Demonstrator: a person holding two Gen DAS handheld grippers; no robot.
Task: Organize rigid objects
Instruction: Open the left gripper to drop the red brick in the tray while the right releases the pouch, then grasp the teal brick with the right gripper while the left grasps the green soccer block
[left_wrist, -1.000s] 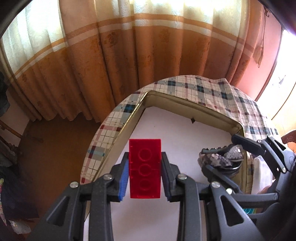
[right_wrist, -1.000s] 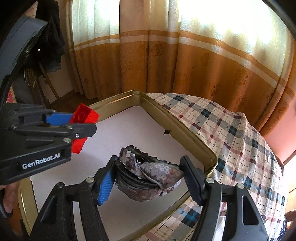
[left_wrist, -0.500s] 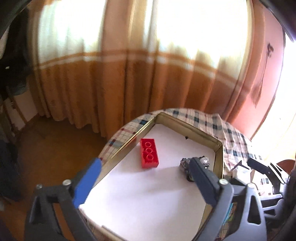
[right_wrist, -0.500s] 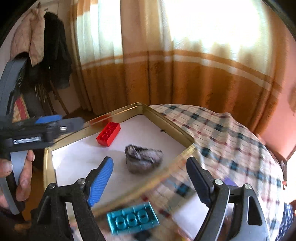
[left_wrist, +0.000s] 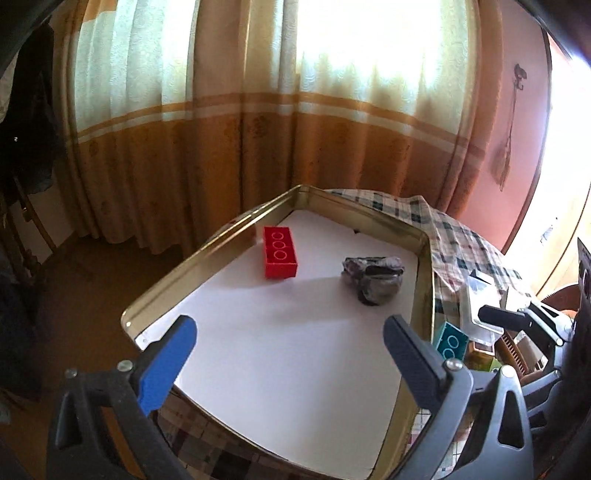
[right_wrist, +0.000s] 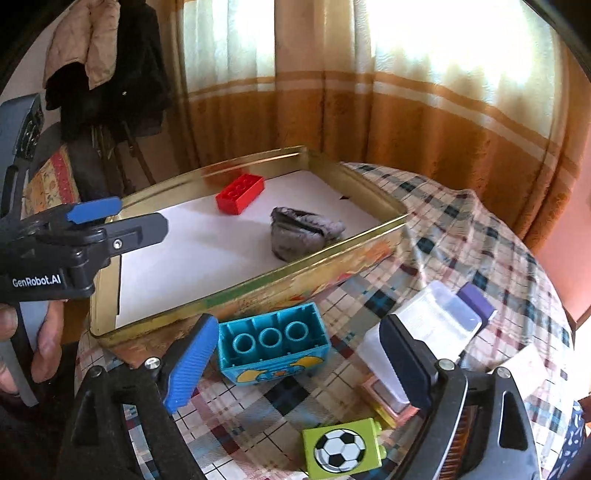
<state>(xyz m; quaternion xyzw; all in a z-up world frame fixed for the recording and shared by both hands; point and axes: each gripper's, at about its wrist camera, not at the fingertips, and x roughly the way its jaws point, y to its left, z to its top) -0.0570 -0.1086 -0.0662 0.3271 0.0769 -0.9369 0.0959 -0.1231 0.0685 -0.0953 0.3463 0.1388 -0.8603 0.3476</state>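
A gold tin tray (left_wrist: 207, 273) (right_wrist: 332, 254) with a white floor holds a red brick (left_wrist: 279, 252) (right_wrist: 240, 193) at its far left and a grey patterned pouch (left_wrist: 373, 274) (right_wrist: 303, 232) to the right of it. My left gripper (left_wrist: 291, 350) is open and empty above the tray's near end; it also shows in the right wrist view (right_wrist: 118, 219). My right gripper (right_wrist: 295, 362) is open and empty, low over a teal brick (right_wrist: 273, 345) (left_wrist: 451, 341) lying outside the tray on the checked tablecloth.
On the cloth (right_wrist: 461, 240) near my right gripper lie a clear plastic box (right_wrist: 432, 325), a purple block (right_wrist: 476, 301), a green brick with a football picture (right_wrist: 341, 450) and a pink piece (right_wrist: 384, 397). Curtains hang behind the table. A chair with clothes stands at left.
Both grippers opened: the left let go of the red brick, the right let go of the pouch, both left in the tray. Both pulled back; the right swung over the teal brick.
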